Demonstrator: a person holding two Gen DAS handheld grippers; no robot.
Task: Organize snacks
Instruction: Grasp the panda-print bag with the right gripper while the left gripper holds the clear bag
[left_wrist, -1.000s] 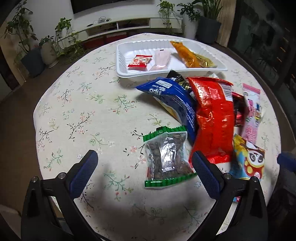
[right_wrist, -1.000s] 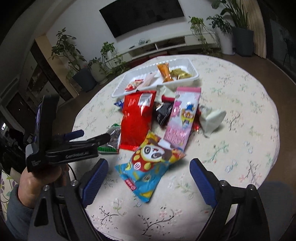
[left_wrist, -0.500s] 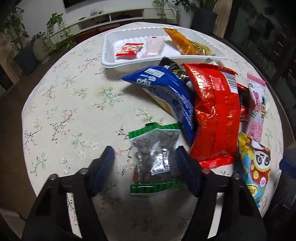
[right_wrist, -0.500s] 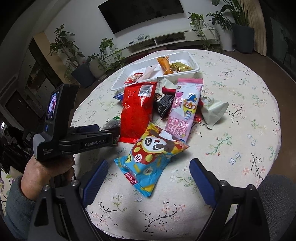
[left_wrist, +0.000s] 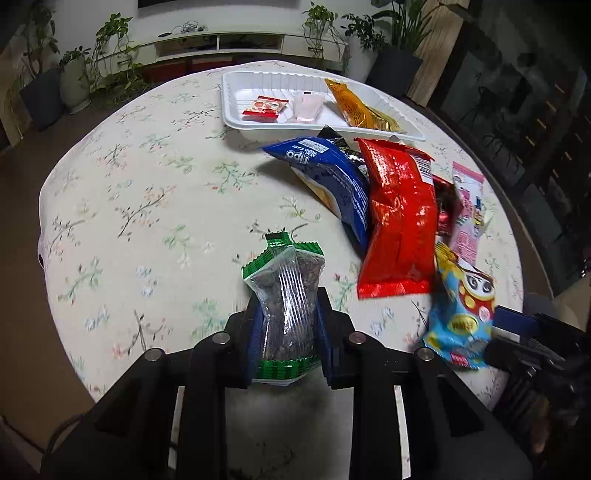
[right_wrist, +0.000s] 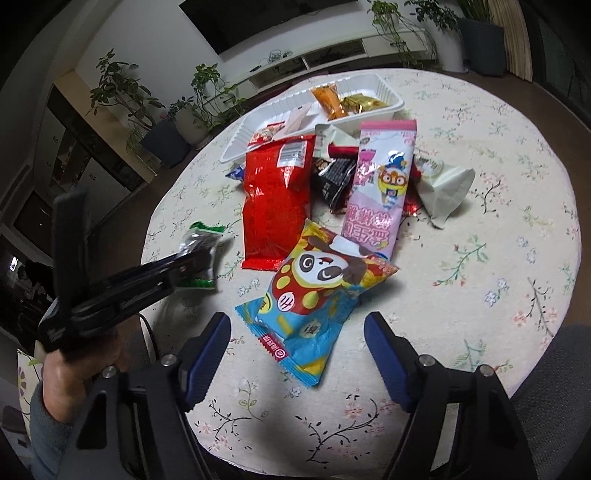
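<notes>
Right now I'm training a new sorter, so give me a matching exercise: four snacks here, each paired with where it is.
Things:
1. green-edged clear packet
2. orange packet
3. panda packet
4. red bag

Places:
A. in the white tray
B. lying between the right gripper's open jaws
C. loose on the table, beside the blue bag
D. clamped in the left gripper

Pairs: 1-D, 2-A, 3-B, 4-C

Both wrist views look steeply down, close; share snack pile, tray.

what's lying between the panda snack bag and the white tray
In the right wrist view, the long pink packet and the black packet lie between the panda bag and the white tray.
</notes>
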